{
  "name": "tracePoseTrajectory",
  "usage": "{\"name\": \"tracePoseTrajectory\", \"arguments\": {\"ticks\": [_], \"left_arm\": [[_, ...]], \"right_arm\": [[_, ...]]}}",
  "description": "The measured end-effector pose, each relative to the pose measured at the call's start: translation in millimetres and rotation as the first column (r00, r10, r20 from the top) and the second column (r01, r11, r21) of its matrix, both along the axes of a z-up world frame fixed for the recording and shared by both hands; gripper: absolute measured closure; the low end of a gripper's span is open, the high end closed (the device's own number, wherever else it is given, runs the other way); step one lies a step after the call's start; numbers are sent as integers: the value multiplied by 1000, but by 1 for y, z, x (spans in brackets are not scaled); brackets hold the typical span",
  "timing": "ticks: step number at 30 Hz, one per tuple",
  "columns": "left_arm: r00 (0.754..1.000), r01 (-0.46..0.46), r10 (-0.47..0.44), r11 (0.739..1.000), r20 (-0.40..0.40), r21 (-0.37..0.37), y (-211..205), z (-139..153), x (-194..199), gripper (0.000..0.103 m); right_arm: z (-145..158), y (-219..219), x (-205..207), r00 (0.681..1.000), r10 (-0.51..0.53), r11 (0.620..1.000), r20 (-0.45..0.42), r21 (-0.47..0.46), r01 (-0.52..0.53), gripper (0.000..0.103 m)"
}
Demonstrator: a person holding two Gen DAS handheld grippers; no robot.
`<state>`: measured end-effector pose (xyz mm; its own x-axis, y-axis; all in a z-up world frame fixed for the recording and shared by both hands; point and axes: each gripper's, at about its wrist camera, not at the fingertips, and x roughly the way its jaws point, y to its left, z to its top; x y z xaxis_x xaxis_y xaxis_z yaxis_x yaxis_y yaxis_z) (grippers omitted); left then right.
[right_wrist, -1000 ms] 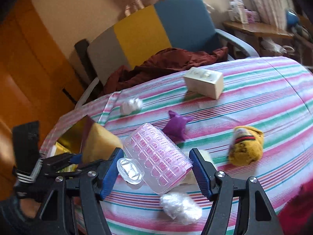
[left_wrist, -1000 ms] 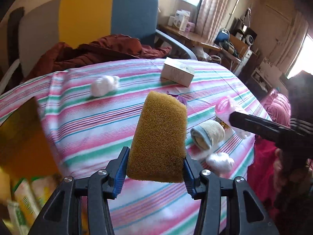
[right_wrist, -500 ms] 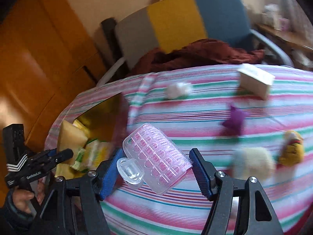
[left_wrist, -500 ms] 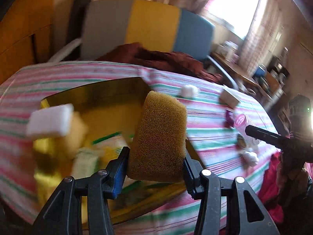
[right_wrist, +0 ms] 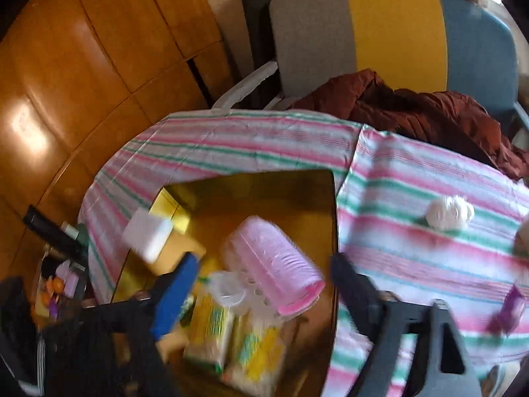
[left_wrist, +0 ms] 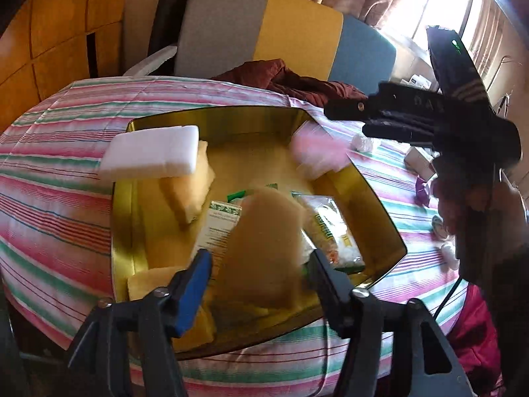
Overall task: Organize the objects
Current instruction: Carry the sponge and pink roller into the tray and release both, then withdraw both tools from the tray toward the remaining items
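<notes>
Holding both grippers over the gold tin (left_wrist: 380, 218), we list what lies where relative to it. Left gripper (left_wrist: 259, 266): jaws just opened, pads clear of the brown sponge (left_wrist: 264, 241), which sits blurred between them, seemingly dropping, long axis pointing away from the fingers toward the tin's far wall. Right gripper (right_wrist: 264, 284): jaws likewise just opened and standing wide, the pink hair roller (right_wrist: 274, 264) loose between them with no pad on it, its long axis slanting from the tin's middle toward the near right rim. Already in the tin: yellow-green packets (right_wrist: 231, 327) and pale sponges; a white foam block (left_wrist: 152, 152) overhangs the far left corner. Outside the tin, on the striped tablecloth (right_wrist: 413, 264) to its right: a white wad (right_wrist: 448, 213) and a purple piece (right_wrist: 509, 307), both well apart from the rim. We judge the right hand nearer those leftovers, so the next fetch falls to it; the tin's right rim lies just under its right finger and wants clearing on withdrawal. Open cloth beyond the rim gives room; the far chair (right_wrist: 396, 26) and red garment (right_wrist: 429, 112) stay clear of the path.
</notes>
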<state>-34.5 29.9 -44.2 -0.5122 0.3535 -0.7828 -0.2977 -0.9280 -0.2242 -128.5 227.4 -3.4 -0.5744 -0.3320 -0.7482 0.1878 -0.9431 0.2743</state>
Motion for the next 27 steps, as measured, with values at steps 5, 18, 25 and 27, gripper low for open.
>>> {"name": "tracePoseTrajectory", "arguments": {"ticks": [5,18,25,27], "left_arm": [[1000,-6,6,1000,8,27,-10,2,4,34],[993,-89,89,996,-71,0,-14,31,8,34],[991,-107,107,994,-84,4,-17,38,11,34],[989,-111,111,994,-94,3,-17,41,14,34]], "right_arm": [[-6,4,9,999,-34,999,20,-3,34,10],[-24,2,68,998,-47,999,38,-8,47,2],[-16,-11,85,1000,-27,1000,2,14,26,1],[-13,-14,89,1000,-24,1000,-9,20,24,0]]}}
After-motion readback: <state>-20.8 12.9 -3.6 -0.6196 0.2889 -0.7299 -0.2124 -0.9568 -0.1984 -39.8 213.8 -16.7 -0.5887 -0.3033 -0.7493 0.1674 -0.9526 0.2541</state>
